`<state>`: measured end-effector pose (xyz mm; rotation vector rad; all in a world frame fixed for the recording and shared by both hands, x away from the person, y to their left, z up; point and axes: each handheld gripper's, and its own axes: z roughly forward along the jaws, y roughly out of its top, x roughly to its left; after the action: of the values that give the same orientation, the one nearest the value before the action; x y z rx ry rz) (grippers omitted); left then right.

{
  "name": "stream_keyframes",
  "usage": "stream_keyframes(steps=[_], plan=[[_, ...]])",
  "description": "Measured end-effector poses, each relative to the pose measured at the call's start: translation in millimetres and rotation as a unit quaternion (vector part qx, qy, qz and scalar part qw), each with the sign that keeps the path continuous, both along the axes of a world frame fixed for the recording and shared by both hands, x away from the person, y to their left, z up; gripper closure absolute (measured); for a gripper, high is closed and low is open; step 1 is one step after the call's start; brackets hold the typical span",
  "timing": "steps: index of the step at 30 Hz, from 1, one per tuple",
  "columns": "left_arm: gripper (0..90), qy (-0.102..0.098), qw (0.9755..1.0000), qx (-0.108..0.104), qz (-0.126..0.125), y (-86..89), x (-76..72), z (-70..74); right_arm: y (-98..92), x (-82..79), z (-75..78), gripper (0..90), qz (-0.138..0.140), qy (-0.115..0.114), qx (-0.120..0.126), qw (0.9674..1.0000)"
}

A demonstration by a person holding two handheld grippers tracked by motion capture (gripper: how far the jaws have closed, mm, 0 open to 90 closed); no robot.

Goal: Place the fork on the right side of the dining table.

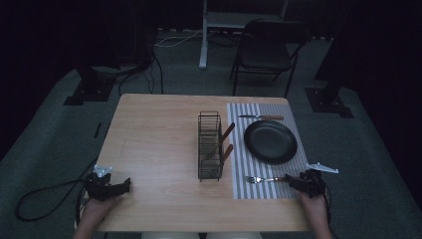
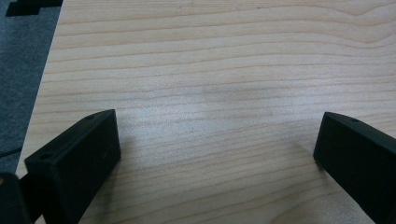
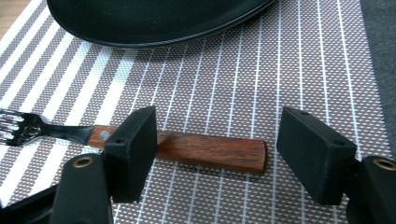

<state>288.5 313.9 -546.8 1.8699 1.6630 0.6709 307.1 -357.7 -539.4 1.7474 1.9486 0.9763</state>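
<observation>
Pale wooden tabletop (image 1: 159, 149), square, set on grey carpet. Near its middle, a black wire cutlery rack (image 1: 209, 145), upright, with two wooden-handled utensils (image 1: 227, 142) leaning out toward the right. Just right of the rack, a brown-and-white striped placemat (image 1: 288, 186) carrying a round black plate (image 1: 270, 142). Beyond the plate, at the far edge of the placemat, a wooden-handled knife (image 1: 261, 117) lying crosswise. On the near part of the placemat, a metal fork with a dark red-brown wooden handle (image 3: 210, 151), lying flat, tines pointing toward the rack.

Right gripper (image 3: 217, 142) low over the fork's handle end, jaws spread wide; handle lying crosswise between them, its butt end well short of the one jaw, the other jaw overlapping the handle in the right gripper view, contact not clear. Plate rim just beyond the jaws.

Left gripper (image 2: 217, 149) at the near left corner of the tabletop, jaws spread wide over bare wood, nothing between them. Carpet visible past the table edge in the left gripper view.

Behind the table, a dark folding chair (image 1: 266, 50) and a pale stand leg (image 1: 203, 35).
</observation>
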Motion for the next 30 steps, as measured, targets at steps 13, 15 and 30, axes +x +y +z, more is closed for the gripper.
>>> stream_keyframes(steps=[13,15,30], plan=[[0.7,0.0,1.0,-0.001,0.001,-0.1,0.0,0.1,23.3,-23.6,3.3,12.5,0.004,-0.029,-0.029,0.9992],[0.7,0.0,1.0,-0.001,0.001,-0.1,0.0,0.1,25.4,-25.8,2.9,12.5,0.002,-0.031,-0.03,0.9991],[0.7,0.0,1.0,-0.001,0.0,-0.1,0.0,0.1,36.6,-34.4,-4.4,12.5,-0.025,-0.028,-0.061,0.9974]])
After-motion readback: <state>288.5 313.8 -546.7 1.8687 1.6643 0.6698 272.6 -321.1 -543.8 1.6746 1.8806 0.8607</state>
